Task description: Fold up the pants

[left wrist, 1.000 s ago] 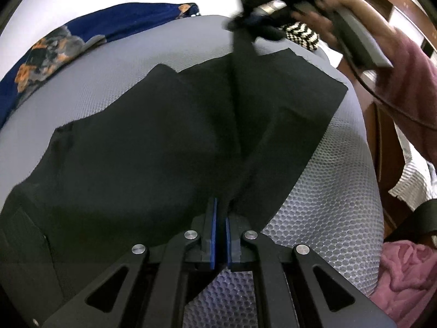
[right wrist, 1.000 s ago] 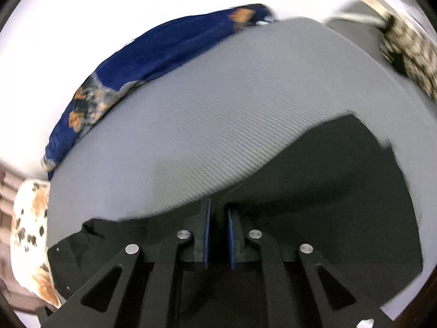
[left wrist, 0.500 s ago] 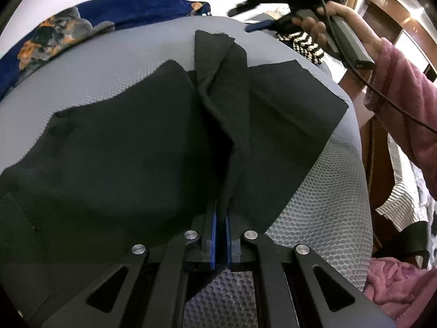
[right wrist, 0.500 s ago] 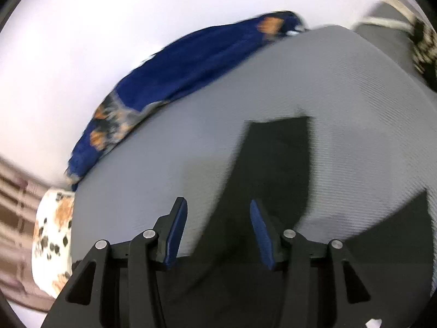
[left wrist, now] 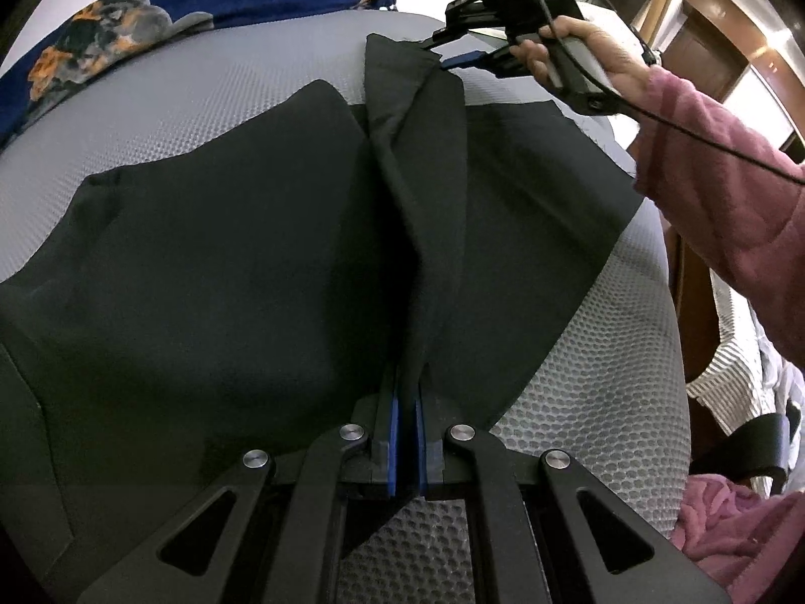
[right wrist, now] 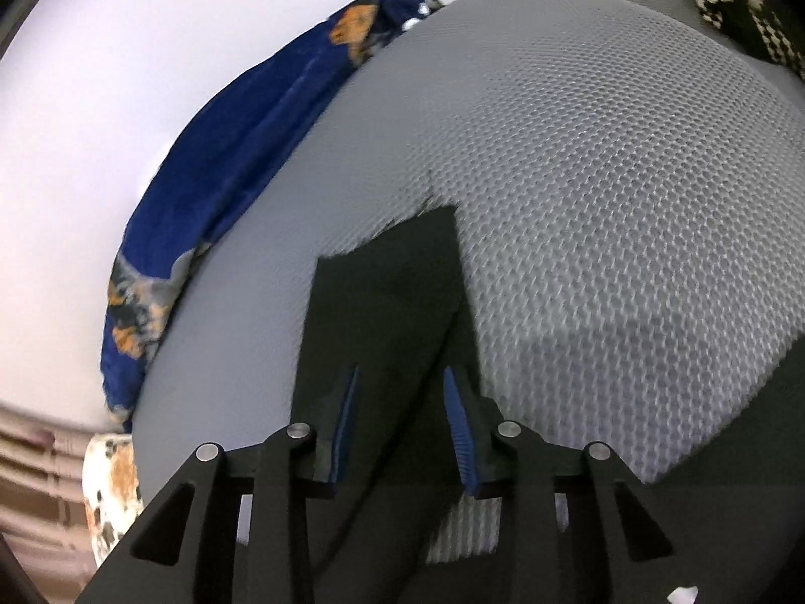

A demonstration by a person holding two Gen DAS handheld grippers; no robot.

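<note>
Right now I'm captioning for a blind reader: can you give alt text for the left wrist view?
The left gripper is shut on a raised fold of the black fabric pants spread over a grey mesh cushion. Beyond, the hand-held right gripper hovers open at the fold's far end.

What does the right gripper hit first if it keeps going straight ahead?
Likely the black pants: the right gripper is open, with the folded strip directly ahead of its fingers. Past the strip's edge lies grey mesh surface. Height above the cloth is unclear.
</note>
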